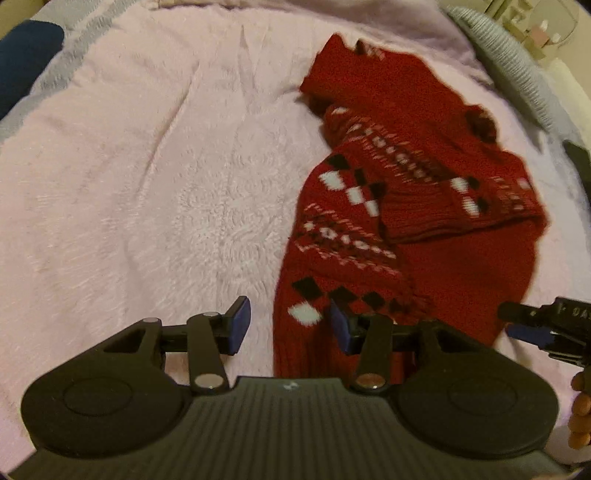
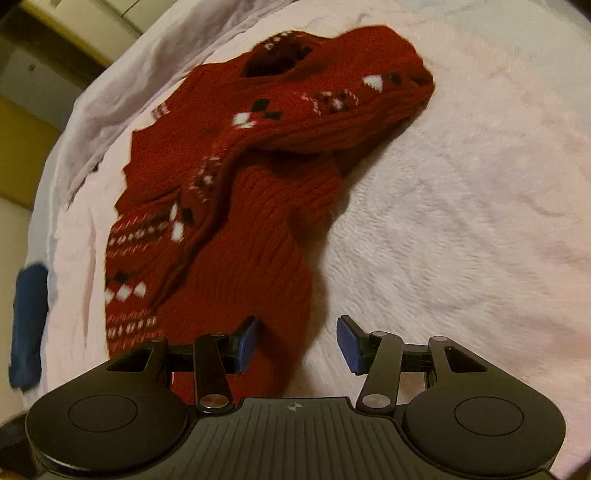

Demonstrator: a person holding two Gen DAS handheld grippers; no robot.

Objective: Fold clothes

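A red knitted sweater (image 1: 413,192) with white and black diamond patterns lies crumpled on a pink fluffy blanket (image 1: 147,184). In the left wrist view it fills the right half. My left gripper (image 1: 290,321) is open just above its near left edge, with the cloth's border showing between the blue pads (image 1: 240,323). In the right wrist view the sweater (image 2: 258,221) runs from the top down to my right gripper (image 2: 299,341), which is open over its plain red lower part. The right gripper (image 1: 511,322) also shows at the right edge of the left wrist view.
A dark blue object (image 2: 29,325) lies at the blanket's left edge. A grey ribbed pillow (image 1: 509,62) sits at the far right. Wide pink blanket spreads left of the sweater. A person's hand (image 1: 580,406) shows at the right edge. Pale furniture (image 2: 74,22) stands beyond the bed.
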